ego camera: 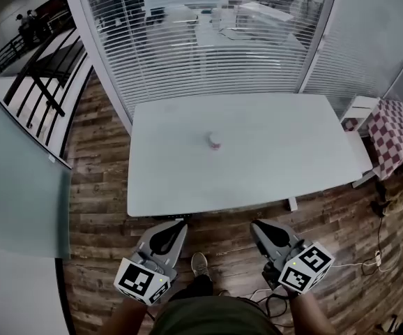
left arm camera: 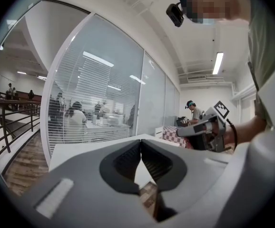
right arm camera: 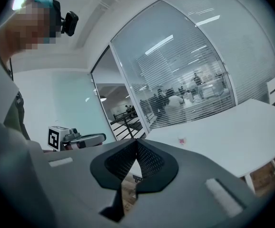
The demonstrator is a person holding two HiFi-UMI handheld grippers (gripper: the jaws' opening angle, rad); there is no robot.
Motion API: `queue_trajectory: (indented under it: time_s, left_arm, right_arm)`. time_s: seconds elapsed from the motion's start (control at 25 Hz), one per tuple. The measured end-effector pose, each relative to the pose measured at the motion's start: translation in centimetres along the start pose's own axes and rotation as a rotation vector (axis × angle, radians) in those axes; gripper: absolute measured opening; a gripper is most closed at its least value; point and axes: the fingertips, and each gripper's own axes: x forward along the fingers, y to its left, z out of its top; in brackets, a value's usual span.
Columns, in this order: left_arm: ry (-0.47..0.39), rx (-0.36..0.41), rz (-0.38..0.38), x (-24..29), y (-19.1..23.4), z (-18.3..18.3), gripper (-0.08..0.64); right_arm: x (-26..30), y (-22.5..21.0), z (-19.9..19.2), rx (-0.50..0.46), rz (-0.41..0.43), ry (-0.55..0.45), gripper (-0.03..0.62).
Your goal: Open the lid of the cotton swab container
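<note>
**Item: cotton swab container** (ego camera: 215, 140). It stands alone near the middle of the counter (ego camera: 285, 180), slightly left of centre and well apart from both grippers. It is a small, round, upright tub, pale above with a pinkish band low down. It is too small in view to make out the lid's seam or hinge.

**Left gripper** (left arm camera: 141, 142): clenched, tips meeting, nothing between them. It is held off the counter's near edge, above the floor.

**Right gripper** (right arm camera: 136, 144): likewise clenched and empty, held level beside the left one.

**Hazards, as judged:**
- Closed tips reaching the tub would probably knock it rather than grasp it, so the jaws need to part first.
- The tub looks light and the counter smooth. Prying the lid with one gripper while the other does not brace the body may make it slide or topple and spill swabs.
- The lid type is unknown, and pulling the wrong way may lift the whole tub.
- A hard pinch could dent a thin plastic wall.

**Materials and forms:**
- Counter: white, matte and rectangular with rounded corners.
- Gripper shells: grey moulded plastic, with dark pads bearing a fine ribbed grip texture.
- Floor (ego camera: 97, 159): rough, multi-toned wood planks.
- Far wall: glass behind slatted blinds (ego camera: 208, 40).
- Checked cloth (ego camera: 393, 135): red and white, at the right.
</note>
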Motion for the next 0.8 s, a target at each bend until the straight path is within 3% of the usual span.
queue_trajectory:
  time_s: [0.4, 0.8]
  left_arm:
    - [0.009, 0.014, -0.052, 4.1, 6.5, 1.0, 0.008]
    - [0.023, 0.007, -0.060, 6.3, 9.3, 0.5, 0.008]
  right_arm:
    - [6.1, -2.1, 2.9, 0.004, -0.037, -0.022, 0.009]
    - [8.8, -3.8, 3.5, 0.019, -0.043, -0.017, 0.010]
